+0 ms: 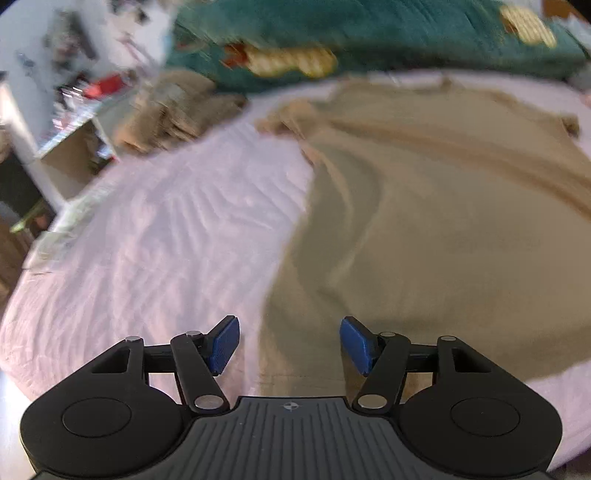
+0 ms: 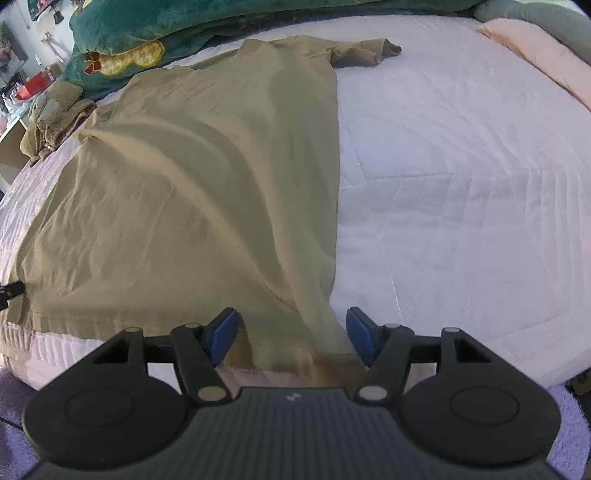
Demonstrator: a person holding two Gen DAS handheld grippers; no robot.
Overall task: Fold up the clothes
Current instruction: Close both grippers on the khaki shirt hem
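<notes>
Both hand-held grippers (image 1: 290, 345) (image 2: 291, 336) released, angled down over tan shirt (image 2: 192, 192) hem.

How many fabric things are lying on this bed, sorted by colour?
Tan or khaki: 2, the spread T-shirt and the crumpled cloth
Teal: 1, the patterned blanket
Peach: 1, the folded cover
Total: 4

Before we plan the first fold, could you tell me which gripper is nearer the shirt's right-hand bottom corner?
Right. The right gripper straddles that corner of the shirt; the left gripper is at the opposite hem corner.
</notes>
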